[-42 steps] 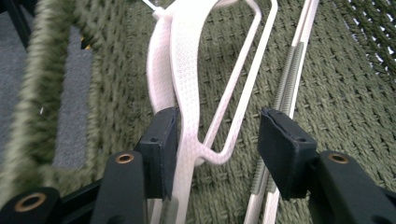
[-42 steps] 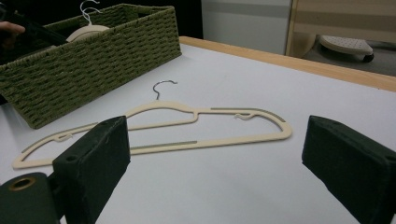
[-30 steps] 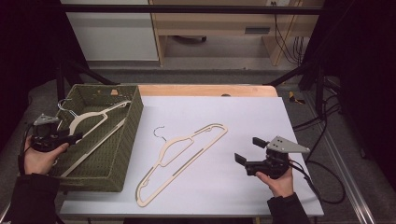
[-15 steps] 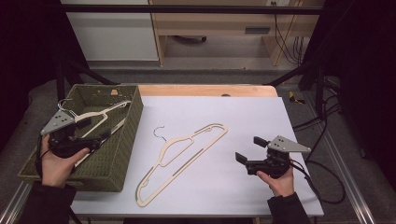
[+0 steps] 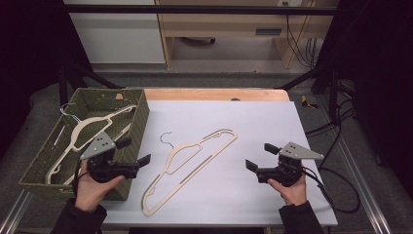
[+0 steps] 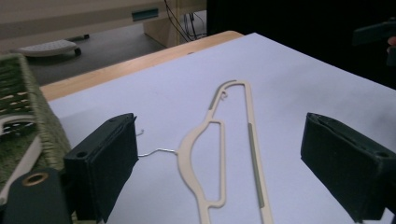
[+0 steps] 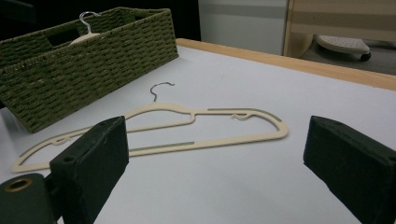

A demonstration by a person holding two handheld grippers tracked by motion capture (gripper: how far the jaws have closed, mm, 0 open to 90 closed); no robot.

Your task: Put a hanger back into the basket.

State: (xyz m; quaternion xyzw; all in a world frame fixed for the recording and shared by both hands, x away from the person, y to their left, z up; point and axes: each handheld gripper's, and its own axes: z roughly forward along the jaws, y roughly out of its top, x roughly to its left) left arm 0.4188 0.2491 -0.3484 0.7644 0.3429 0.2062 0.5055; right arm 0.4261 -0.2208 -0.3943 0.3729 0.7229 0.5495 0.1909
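Observation:
A cream hanger (image 5: 190, 163) with a wire hook lies flat on the white table, running diagonally. A second cream hanger (image 5: 87, 129) lies inside the green woven basket (image 5: 141, 114). My left gripper (image 5: 134, 151) hovers over the basket's near right corner and points at the table hanger (image 6: 219, 140). Its jaws have just been opening and nothing is between them. My right gripper (image 5: 260, 157) is held open to the right of that hanger (image 7: 187, 130), aimed at it, with nothing in its jaws.
The basket (image 7: 93, 60) takes up the table's left side, and its hanger's hook (image 7: 86, 21) pokes above the rim. A wooden strip (image 5: 214, 94) edges the far side of the table. Cables trail off the right edge.
My left gripper has moved right, from the basket's left side to its near right corner, and its jaws have spread wider. The right gripper and both hangers have stayed put.

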